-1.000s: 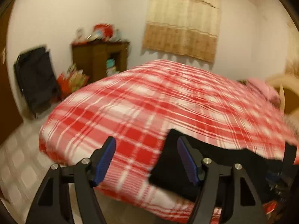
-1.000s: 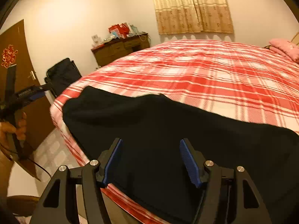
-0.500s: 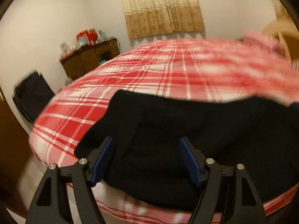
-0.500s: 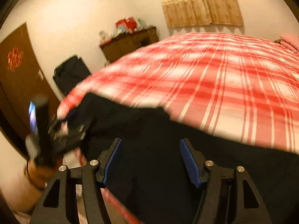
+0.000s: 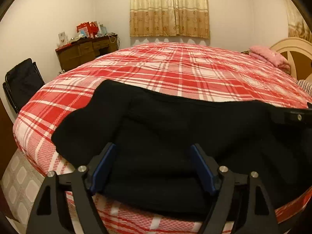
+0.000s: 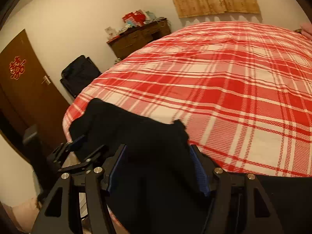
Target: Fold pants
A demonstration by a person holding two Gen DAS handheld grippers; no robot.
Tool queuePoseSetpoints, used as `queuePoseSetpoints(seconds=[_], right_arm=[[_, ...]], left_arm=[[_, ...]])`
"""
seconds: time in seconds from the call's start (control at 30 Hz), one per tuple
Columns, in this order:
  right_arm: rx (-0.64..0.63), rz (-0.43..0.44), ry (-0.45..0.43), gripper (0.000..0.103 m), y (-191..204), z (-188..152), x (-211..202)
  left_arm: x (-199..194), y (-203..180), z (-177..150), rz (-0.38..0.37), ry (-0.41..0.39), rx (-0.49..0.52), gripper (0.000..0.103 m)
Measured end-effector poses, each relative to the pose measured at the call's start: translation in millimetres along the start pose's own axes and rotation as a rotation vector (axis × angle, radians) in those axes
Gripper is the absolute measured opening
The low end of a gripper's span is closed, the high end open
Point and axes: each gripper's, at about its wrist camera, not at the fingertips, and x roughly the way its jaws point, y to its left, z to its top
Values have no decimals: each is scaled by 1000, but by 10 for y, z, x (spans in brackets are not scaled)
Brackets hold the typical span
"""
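Note:
Black pants [image 5: 175,120] lie spread along the near edge of a bed with a red and white plaid cover [image 5: 175,68]. My left gripper [image 5: 153,148] hangs low over their near left part. Its jaws are opening, with the fabric lying between the blue pads and neither pad pressing on it. In the right wrist view the pants [image 6: 136,132] fill the lower middle. My right gripper [image 6: 158,147] stands open over them, cloth between its fingers but not pinched. The left gripper's fingers [image 6: 78,140] show just to its left, at the pants' left end.
A wooden dresser [image 5: 87,52] with clutter on top stands against the far wall, and a black folding chair [image 5: 23,80] is left of the bed. A pink pillow [image 5: 269,56] and a headboard [image 5: 292,52] are at the far right. A brown door [image 6: 25,89] is on the left, with tiled floor [image 5: 17,185] below.
The left gripper swung right and dropped from beside the pants to over them, and its jaws spread wider. The right gripper slid left along the pants, close to the left gripper.

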Motion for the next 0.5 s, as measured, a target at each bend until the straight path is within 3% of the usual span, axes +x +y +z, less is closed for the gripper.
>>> queuePoseSetpoints(seconds=[0.17,0.43,0.5], right_arm=[[50,53,52,66,-114,-34,124],[106,180,88,83,-48,183,475],[110,186,85,83,-46,255,557]], left_arm=[[0,-6,-12,-2,7,1,84],[46,-72,-16,18,14,16,89],[47,-67,-14,13,18,12,89]])
